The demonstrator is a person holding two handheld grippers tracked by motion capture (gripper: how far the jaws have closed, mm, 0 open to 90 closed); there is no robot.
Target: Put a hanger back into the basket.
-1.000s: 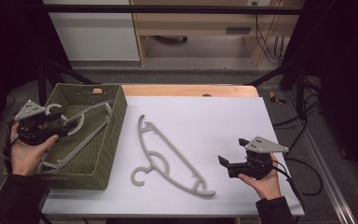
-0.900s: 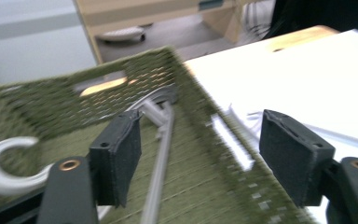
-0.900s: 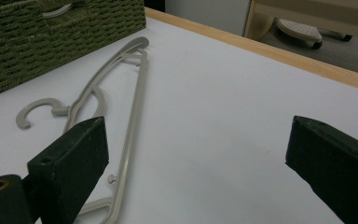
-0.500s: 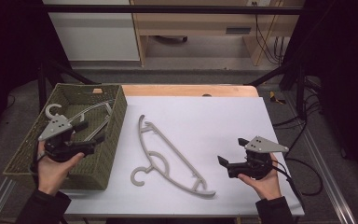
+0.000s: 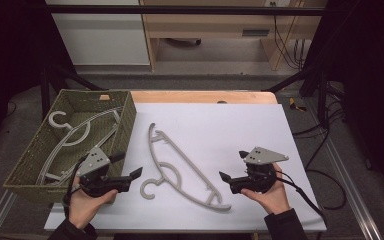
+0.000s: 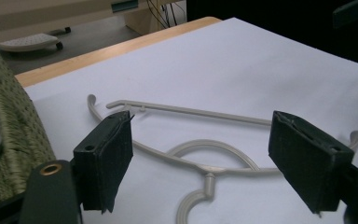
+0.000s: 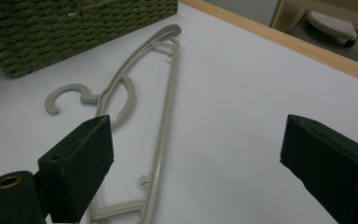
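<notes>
A grey plastic hanger lies flat on the white worktop, between the two hands. Its long axis runs on a slant across the sheet, from the far end near the basket's corner down to the near end by the person's right hand. The hook sticks out from the middle of the curved side and points toward the near-left, its open curl facing the left hand-held gripper. The straight bar of the hanger is on the side toward the right hand.

The left hand-held gripper sits low over the worktop just beside the basket's near corner, its jaws pointing to the right, toward the hook. Its jaws have just been opening and now stand wide apart with nothing between the pads; in the left gripper view the hanger lies on the sheet beyond them, untouched.

The right hand-held gripper is held near the front edge of the worktop, pointing left at the near end of the hanger. Its jaws are also spread wide and empty; in the right gripper view the hanger stretches away from the jaws toward the basket.

The woven green basket stands at the left edge of the worktop, and another grey hanger lies inside it, hook toward the far-left corner.
</notes>
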